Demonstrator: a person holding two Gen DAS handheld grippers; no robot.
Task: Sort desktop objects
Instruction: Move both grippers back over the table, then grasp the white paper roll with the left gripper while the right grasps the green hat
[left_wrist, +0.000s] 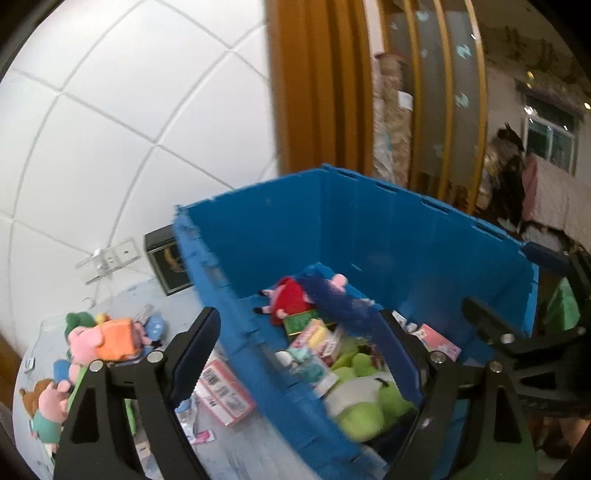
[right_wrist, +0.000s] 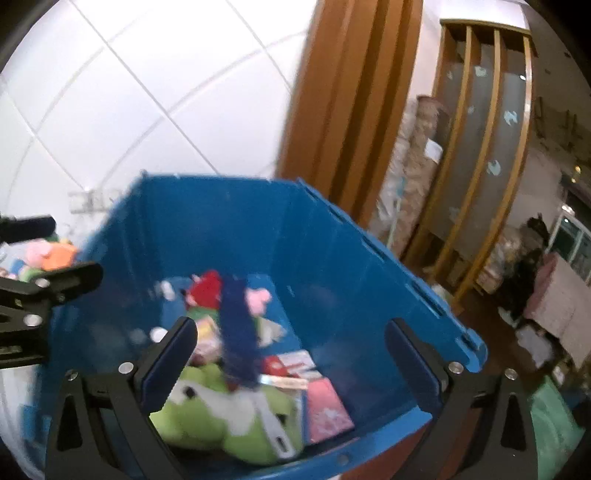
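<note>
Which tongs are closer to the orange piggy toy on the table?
Left. The left tongs straddle the blue bin's wall beside the orange piggy toy; the right tongs hang over the bin, farther away.

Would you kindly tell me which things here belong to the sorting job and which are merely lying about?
Part of the job:
blue crate
green plush toy in the crate
red plush toy in the crate
pink booklet in the crate
pig plush toys on the table
barcoded box beside the crate

Just lying about:
wall socket
dark framed box
wooden door frame
</note>
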